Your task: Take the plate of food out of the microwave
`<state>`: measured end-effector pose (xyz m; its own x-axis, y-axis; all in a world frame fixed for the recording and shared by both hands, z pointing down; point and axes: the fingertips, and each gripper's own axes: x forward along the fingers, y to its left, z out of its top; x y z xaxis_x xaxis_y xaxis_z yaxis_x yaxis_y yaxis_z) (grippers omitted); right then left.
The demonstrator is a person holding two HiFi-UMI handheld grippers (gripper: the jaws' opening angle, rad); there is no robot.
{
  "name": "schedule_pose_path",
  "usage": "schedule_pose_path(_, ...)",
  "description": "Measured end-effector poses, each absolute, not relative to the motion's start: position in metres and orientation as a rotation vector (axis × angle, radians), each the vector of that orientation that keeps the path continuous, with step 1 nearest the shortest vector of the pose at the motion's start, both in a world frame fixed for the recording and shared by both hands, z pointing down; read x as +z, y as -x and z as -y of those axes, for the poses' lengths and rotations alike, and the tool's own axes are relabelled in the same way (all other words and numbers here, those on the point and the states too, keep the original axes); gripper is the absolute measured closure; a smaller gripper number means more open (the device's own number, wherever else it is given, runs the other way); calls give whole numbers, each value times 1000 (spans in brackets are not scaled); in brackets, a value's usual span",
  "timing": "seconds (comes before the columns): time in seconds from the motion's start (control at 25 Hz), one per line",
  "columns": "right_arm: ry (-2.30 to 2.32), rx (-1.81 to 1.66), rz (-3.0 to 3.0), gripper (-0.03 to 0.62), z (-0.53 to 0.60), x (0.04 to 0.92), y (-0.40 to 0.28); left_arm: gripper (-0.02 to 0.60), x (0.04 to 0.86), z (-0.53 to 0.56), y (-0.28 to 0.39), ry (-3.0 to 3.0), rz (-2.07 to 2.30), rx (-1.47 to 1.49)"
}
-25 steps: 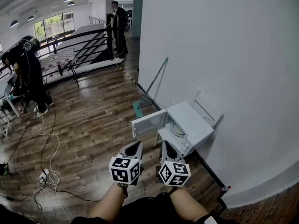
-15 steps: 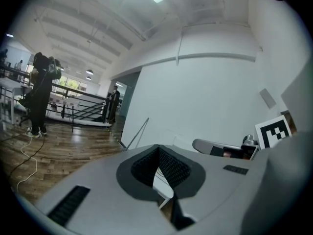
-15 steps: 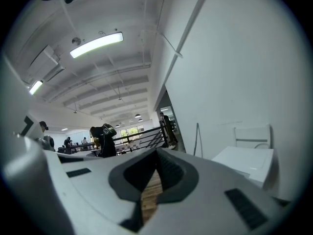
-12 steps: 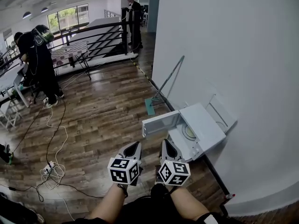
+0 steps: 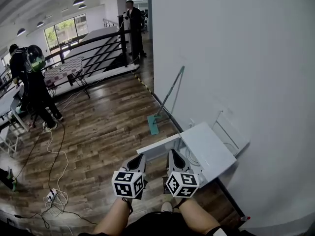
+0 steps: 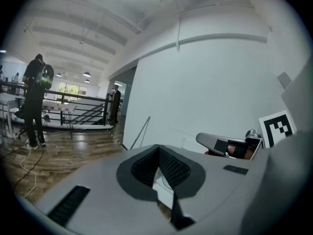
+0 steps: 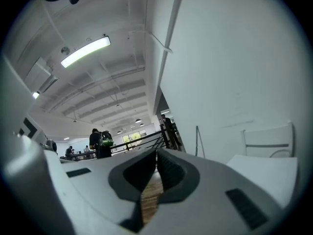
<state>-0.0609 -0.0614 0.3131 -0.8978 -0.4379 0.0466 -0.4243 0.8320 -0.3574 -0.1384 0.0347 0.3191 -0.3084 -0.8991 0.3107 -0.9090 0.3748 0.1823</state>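
Before the open microwave, the left hand-held gripper and right hand-held gripper are both closed, holding nothing.

Our left gripper and right gripper are showing pale grey, tapering shells | each is bearing a white cube with black square markers | the fingers are showing dark ribbed pads | we are wearing dark clothing
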Motion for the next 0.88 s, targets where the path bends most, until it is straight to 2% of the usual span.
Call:
schedule_pose_path(0.48,821,-689,-2931,580,179,344,38,584,339,100,122,-1647,2178,160)
schedule_pose_path(0.88,1018,-642,-2855,581,233,344,21,584,354,171,115,-1790,2022,167)
